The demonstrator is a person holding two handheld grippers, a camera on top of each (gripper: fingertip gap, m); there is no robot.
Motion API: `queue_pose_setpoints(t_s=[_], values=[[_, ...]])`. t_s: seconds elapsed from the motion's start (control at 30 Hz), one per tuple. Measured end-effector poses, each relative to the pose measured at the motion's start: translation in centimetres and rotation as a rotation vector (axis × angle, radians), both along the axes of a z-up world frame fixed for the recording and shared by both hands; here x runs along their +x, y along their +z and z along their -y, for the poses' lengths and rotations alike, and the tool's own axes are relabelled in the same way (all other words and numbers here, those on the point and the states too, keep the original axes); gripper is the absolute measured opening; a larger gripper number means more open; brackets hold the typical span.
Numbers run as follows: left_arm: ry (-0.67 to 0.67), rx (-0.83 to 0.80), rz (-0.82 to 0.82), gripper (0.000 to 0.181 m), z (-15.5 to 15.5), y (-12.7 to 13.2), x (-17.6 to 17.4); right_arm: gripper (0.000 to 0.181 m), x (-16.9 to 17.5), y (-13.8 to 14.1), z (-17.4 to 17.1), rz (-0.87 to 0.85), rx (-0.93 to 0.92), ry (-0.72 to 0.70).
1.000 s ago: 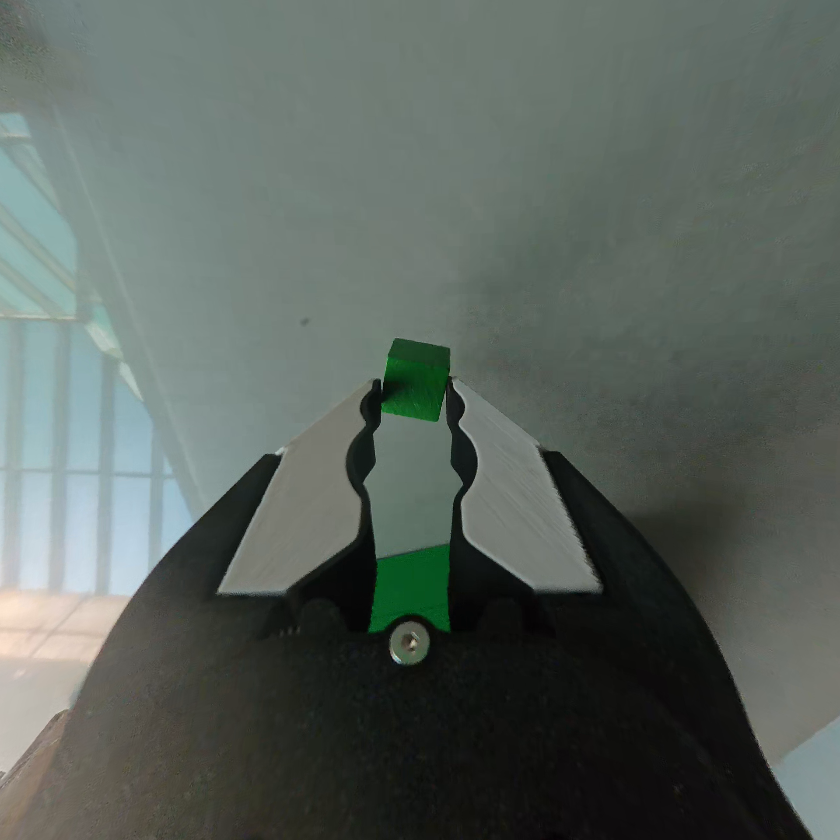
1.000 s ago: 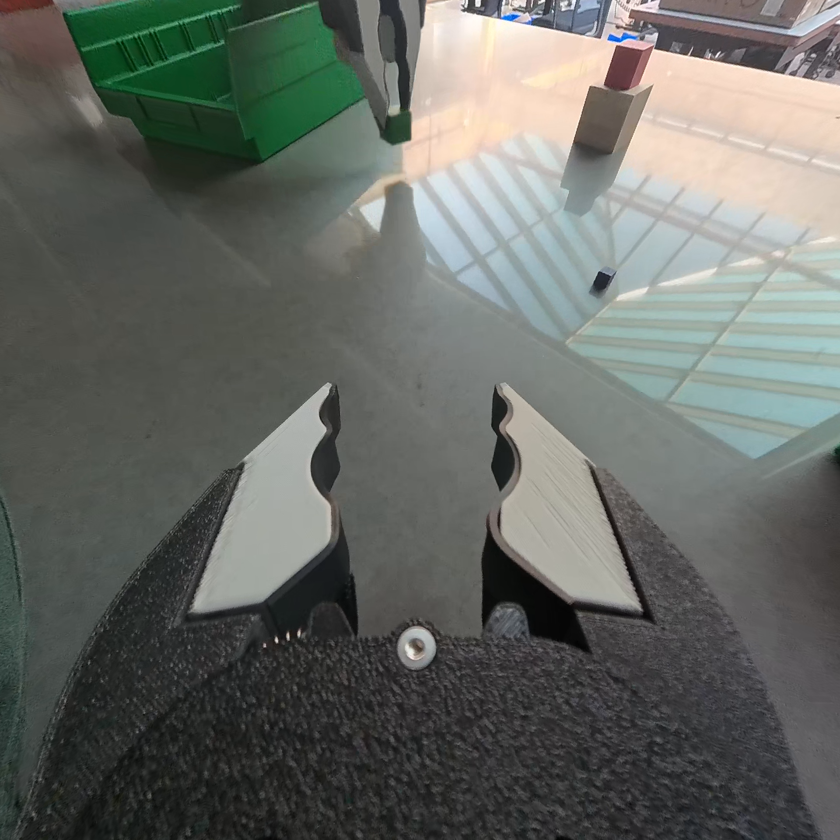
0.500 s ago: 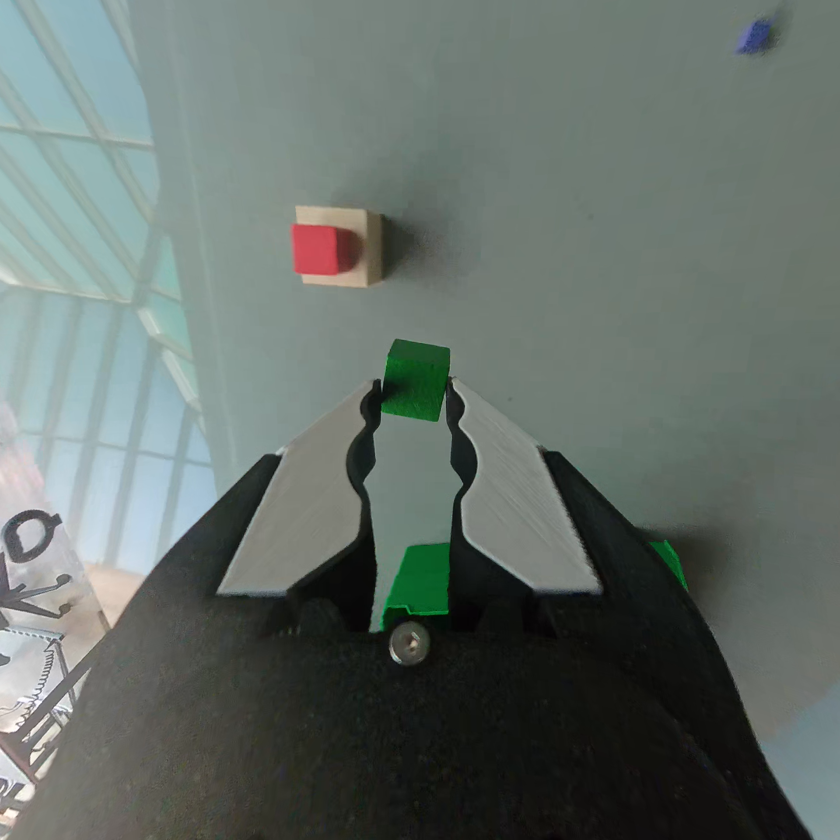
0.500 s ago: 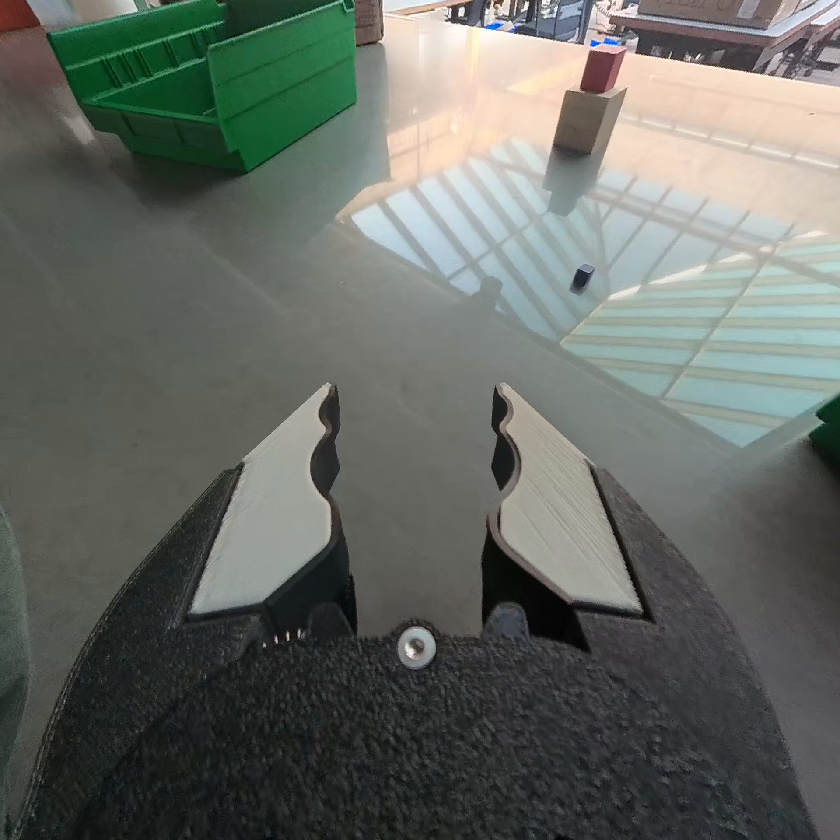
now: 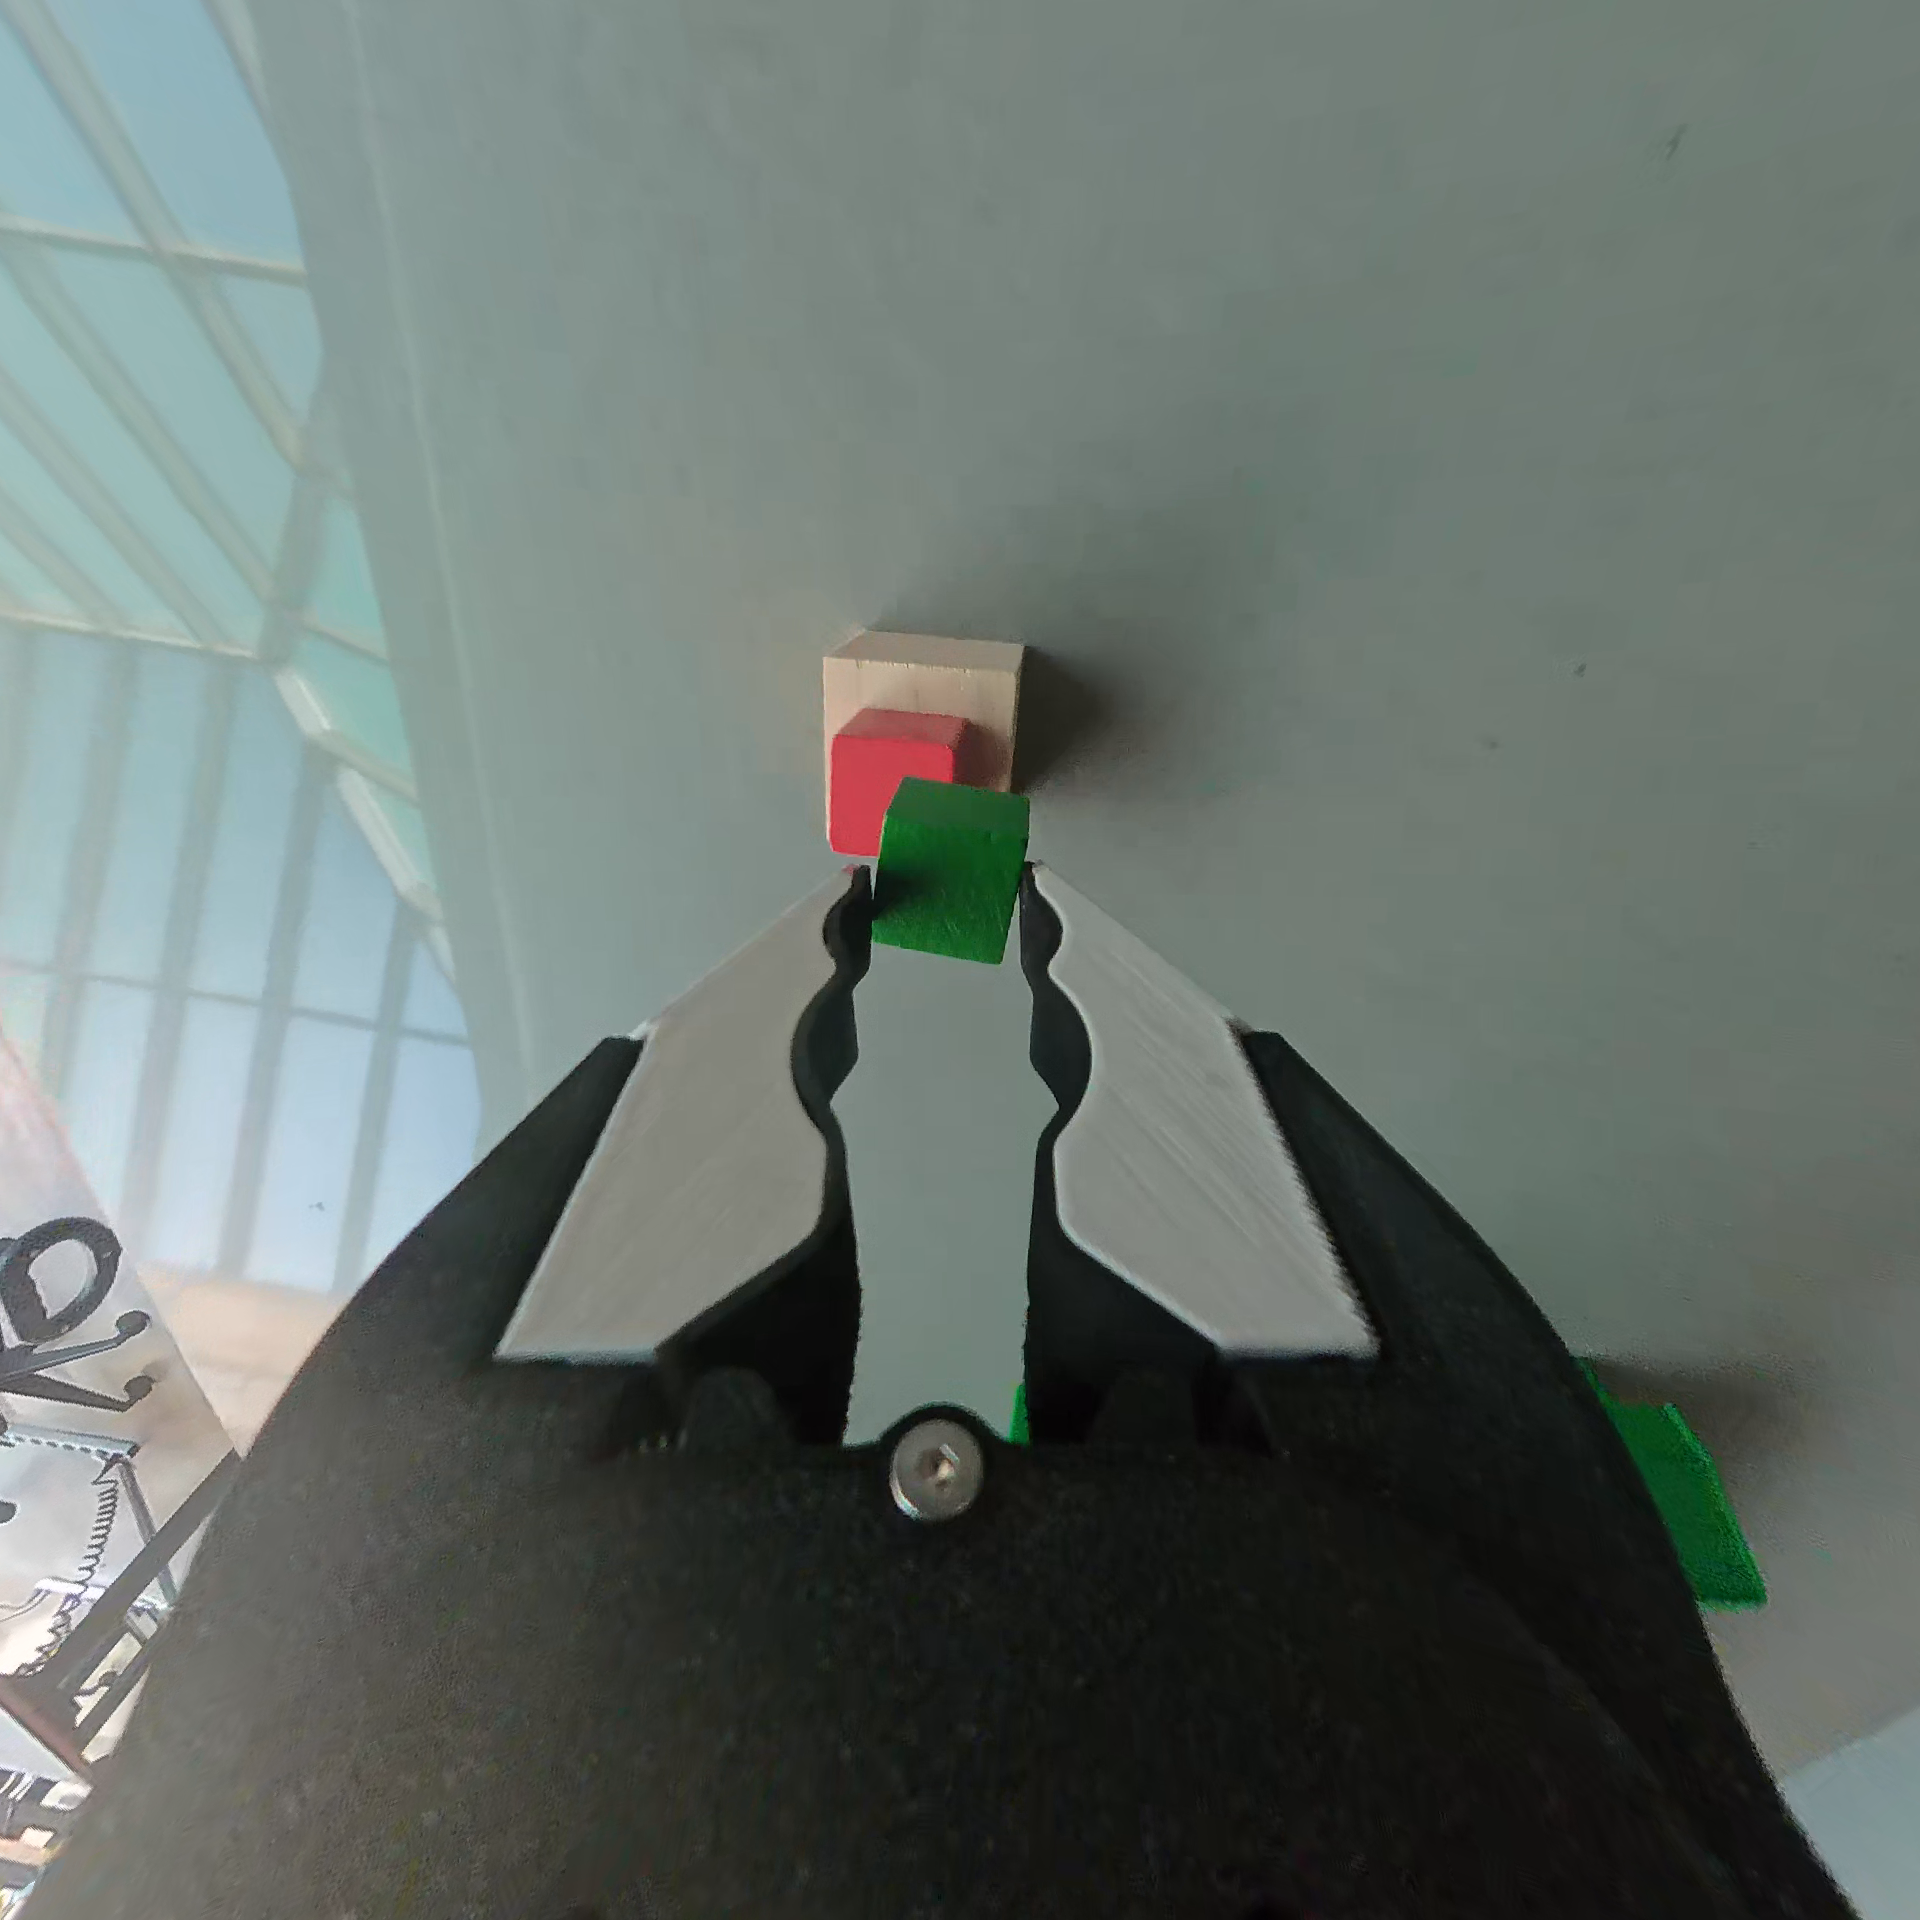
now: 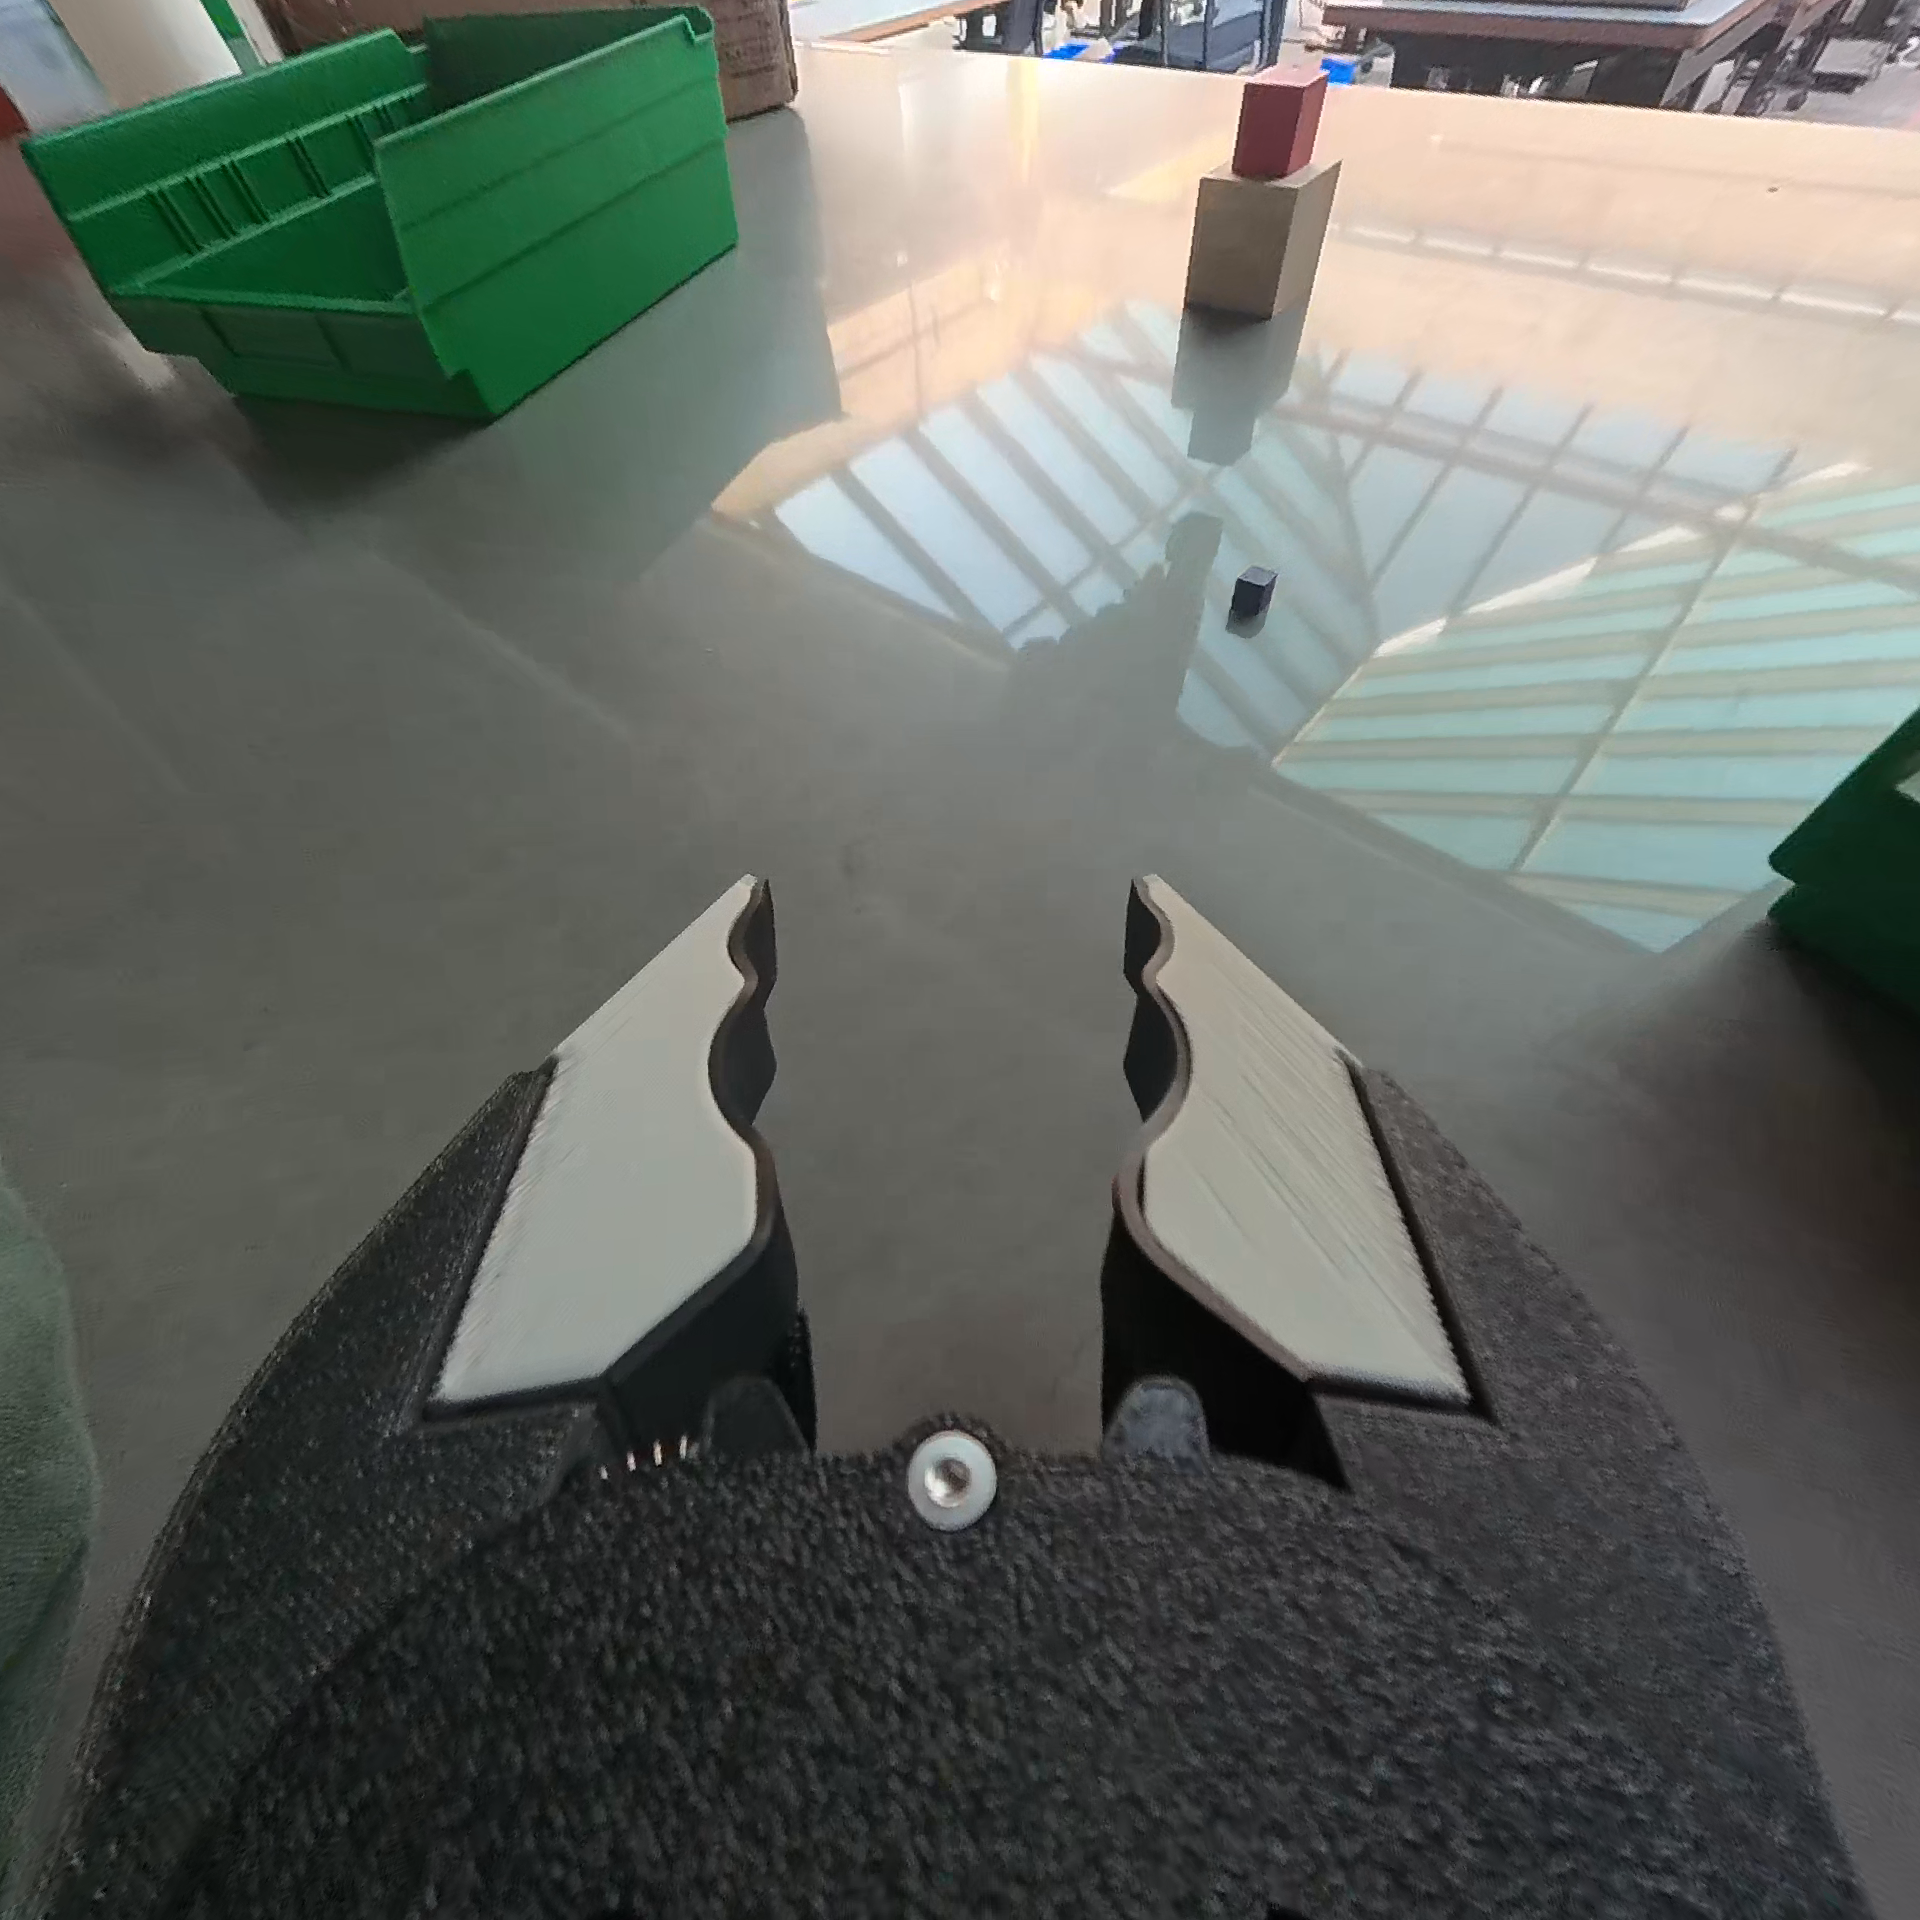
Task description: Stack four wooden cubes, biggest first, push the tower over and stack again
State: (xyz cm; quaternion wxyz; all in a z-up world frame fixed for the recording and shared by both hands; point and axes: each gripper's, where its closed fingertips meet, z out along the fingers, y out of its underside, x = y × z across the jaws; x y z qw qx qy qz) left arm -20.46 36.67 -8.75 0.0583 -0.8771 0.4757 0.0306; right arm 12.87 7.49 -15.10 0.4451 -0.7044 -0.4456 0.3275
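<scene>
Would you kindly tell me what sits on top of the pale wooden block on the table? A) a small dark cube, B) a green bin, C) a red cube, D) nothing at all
C: the red cube rests on the pale wooden block, while the small dark cube lies apart on the table.

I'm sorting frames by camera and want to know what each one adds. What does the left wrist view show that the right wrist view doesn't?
Only the left wrist view shows the left gripper shut on a green cube, above the stack.

Only the right wrist view shows the open, empty right gripper, a green bin and a small dark cube.

Both show the red cube on the wooden block, standing on the glossy grey table.
</scene>
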Motion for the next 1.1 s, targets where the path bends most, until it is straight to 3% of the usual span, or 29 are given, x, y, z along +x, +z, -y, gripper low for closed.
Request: queue_pose_setpoints(t_s=[0.5,1.1], values=[[0.061,-0.006,0.019,0.027,-1.3,-2.6,-1.3,0.068,-0.2,-0.3,-0.6,0.0,-0.021,-0.005],[0.095,0.0,0.045,0.027,-1.6,-3.1,-1.2,0.068,-0.3,-0.3,-0.8,-0.006,-0.029,-0.004]])
